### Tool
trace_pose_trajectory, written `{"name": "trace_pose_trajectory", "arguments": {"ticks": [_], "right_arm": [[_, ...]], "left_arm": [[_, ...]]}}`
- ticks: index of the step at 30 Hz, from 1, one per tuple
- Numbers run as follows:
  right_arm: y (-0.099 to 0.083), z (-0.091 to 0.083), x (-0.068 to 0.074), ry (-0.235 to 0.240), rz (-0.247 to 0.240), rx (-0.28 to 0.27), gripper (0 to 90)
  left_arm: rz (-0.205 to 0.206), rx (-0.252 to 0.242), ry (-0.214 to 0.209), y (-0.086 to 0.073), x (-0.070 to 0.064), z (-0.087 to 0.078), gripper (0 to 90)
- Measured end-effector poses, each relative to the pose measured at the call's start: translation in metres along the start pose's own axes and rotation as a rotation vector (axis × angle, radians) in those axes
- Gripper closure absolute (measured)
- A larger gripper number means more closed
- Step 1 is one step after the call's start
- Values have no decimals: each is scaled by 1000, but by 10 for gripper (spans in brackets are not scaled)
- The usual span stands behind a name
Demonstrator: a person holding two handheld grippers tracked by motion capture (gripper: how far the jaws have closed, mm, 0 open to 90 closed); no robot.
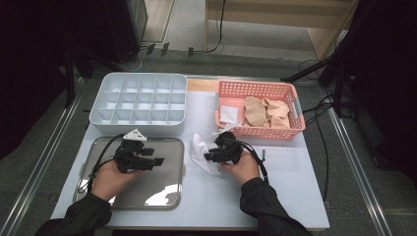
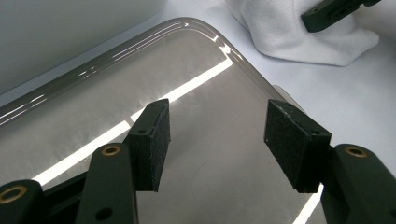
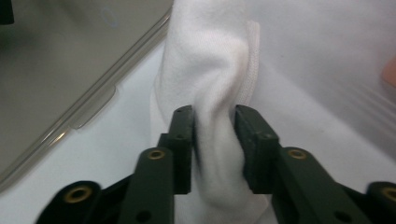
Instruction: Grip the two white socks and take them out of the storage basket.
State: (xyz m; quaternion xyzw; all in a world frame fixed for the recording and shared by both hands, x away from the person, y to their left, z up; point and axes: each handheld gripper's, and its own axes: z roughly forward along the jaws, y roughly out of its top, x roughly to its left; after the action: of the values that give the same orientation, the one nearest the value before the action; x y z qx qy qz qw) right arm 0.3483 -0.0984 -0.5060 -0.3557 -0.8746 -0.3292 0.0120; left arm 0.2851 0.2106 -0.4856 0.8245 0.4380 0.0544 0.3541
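A white sock [image 1: 200,151] lies on the white table between the metal tray [image 1: 162,191] and the pink basket [image 1: 260,129]. My right gripper [image 1: 210,157] is shut on the white sock [image 3: 212,70], whose fabric bunches between the pads [image 3: 183,140]. My left gripper [image 1: 153,158] hovers over the tray, open, with nothing between its pads [image 2: 152,140]; the tray's bare surface [image 2: 93,102] lies below. The sock [image 2: 299,32] shows past the tray's corner, with the other gripper's jaw resting on it.
A white box [image 1: 140,101] divided into several compartments stands behind the tray. The pink basket holds beige socks [image 1: 265,112] and a white piece [image 1: 228,114]. Table edges run left and right, with floor cables beyond.
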Motion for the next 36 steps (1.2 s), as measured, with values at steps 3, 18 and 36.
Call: {"name": "trace_pose_trajectory", "arguments": {"ticks": [3,18,36], "right_arm": [[1,-2,0,-7,0,4,647],[12,-35,-1,-18,1,-90,545],[31,-68,0,-16,-26,-133,536]], "left_arm": [[-2,-7,1,0,0,-1,424],[-4,-6,8,-2,1,-3,423],[-21,-2,23,-9,2,-5,421]]}}
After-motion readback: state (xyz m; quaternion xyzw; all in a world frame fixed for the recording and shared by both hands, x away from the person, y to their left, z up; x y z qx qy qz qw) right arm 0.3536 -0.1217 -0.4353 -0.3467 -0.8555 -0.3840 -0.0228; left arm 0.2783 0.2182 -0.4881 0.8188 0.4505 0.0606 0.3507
